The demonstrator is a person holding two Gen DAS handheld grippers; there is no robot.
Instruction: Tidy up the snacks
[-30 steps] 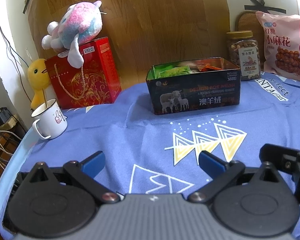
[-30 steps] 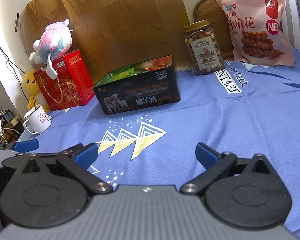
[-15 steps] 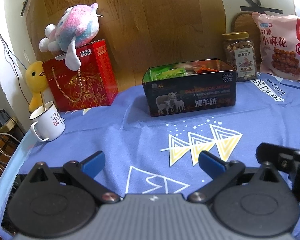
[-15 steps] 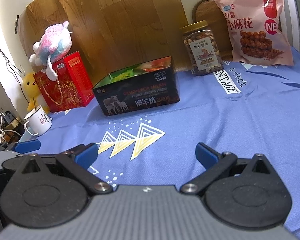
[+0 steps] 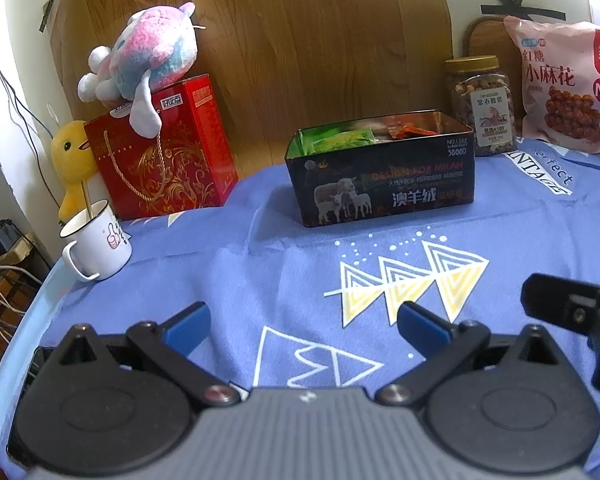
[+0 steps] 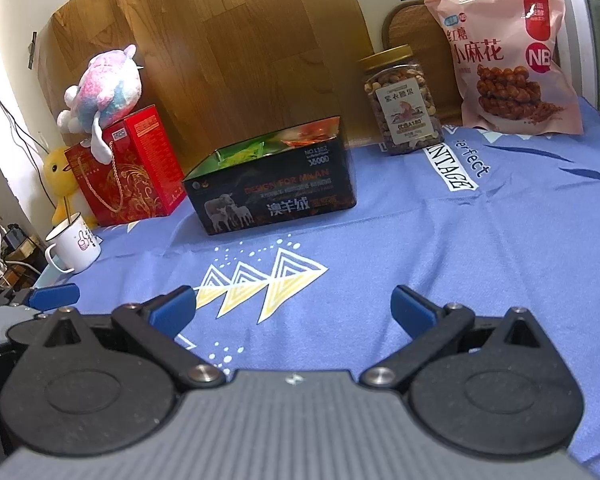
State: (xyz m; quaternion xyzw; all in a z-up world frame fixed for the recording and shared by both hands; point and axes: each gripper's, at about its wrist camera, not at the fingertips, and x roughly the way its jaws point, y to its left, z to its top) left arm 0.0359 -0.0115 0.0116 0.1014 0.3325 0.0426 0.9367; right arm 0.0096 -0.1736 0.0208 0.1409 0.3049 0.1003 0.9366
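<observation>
Both tongs hang low over the blue cloth of the bench [image 5: 260,272], and both are spread wide with nothing between the blue pads. The left tongs [image 5: 304,322] point straight up the cloth; the right tongs [image 6: 294,306] sit just beside them on the right.

The dark tin [image 5: 380,178] is the thing to watch. From the left tongs it lies at about twelve to one o'clock, well apart, with open cloth between. From the right tongs it sits nearer eleven o'clock [image 6: 272,192]. Its long axis runs side to side across both views, the long printed wall facing the tongs, and in the right view it is slightly skewed, right end further back. It stands open-topped, with green and orange packets [image 5: 344,138] already lying inside.

Still outside the tin: the nut jar [image 6: 402,100] standing upright at one o'clock from the right tongs, its long axis vertical, and the pink snack bag [image 6: 508,60] propped upright just beyond it at two o'clock, face toward us. Both lie on the right side, so I judge the right tongs the nearer pair for either one. The jar looks the likelier next pick, but that is only a guess.
</observation>
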